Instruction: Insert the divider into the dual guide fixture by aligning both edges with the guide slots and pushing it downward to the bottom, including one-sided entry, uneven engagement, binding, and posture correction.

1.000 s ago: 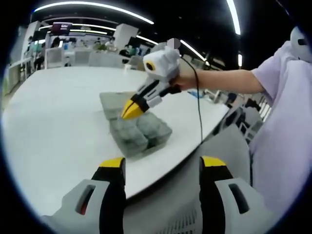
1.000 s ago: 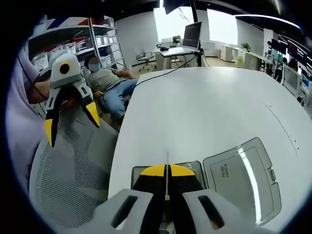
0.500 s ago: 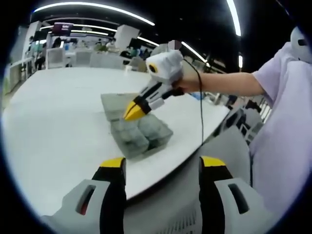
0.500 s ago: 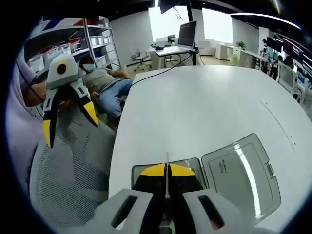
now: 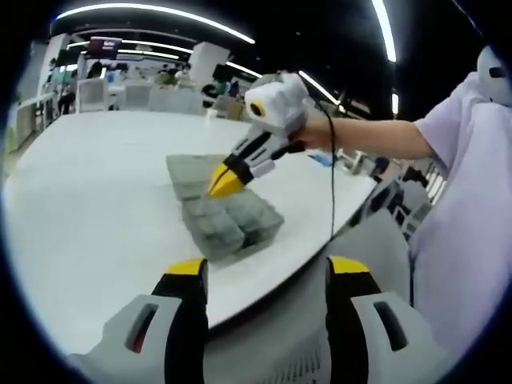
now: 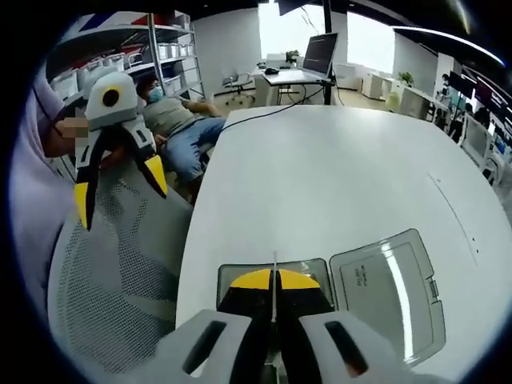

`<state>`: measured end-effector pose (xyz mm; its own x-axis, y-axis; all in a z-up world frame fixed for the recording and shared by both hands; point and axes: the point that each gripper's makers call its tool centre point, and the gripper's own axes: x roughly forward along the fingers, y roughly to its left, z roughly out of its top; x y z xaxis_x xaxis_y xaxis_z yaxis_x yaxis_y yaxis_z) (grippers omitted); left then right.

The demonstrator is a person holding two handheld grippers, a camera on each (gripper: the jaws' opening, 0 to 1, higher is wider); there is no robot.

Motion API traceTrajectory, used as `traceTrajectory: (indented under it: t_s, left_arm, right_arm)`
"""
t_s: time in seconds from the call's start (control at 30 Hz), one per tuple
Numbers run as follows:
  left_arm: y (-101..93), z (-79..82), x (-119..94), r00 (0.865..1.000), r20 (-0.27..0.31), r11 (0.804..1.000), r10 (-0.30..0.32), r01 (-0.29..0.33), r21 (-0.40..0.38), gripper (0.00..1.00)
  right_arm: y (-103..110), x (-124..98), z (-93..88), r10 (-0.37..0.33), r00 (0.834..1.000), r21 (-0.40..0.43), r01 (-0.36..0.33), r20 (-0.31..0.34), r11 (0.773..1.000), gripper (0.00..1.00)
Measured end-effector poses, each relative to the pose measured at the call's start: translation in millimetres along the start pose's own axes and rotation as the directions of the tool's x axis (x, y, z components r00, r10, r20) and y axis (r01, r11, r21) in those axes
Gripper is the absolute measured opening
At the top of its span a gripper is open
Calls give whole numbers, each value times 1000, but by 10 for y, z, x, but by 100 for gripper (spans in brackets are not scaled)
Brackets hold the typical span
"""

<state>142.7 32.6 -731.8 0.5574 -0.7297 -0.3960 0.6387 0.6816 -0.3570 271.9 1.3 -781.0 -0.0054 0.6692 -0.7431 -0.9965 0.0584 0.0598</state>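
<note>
Indoors, white table (image 6: 336,176); right gripper (image 6: 274,282) pinches divider (image 6: 274,276), left gripper (image 5: 260,276) gapes empty.

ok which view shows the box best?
Left gripper view: the whole box sits on the table, compartments and open lid visible, right gripper above it. Right gripper view shows just its near rim and lid; the closed jaws hide the rest.

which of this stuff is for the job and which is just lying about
For the job:
- divider, thin sheet pinched in the right tongs
- grey compartment box, lid open
- left tongs, open, empty

Lying about:
- mesh chair
- monitor
- shelves
</note>
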Motion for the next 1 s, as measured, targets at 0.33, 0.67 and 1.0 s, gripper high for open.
traceTrajectory:
  t_s: [0.33, 0.67, 1.0]
  left_arm:
    - [3, 2, 1, 1000, 3, 1000, 3, -3, -1, 56]
    - [24, 19, -4, 1000, 13, 1000, 10, -10, -11, 56]
    - [34, 6, -4, 1000, 4, 1000, 13, -13, -16, 56]
  right_arm:
    - [-8, 91, -20, 44, 998, 26, -43, -45, 999, 0]
    - [-1, 140, -72, 60, 997, 12, -60, -43, 998, 0]
    - [-7, 224, -107, 70, 996, -4, -70, -51, 998, 0]
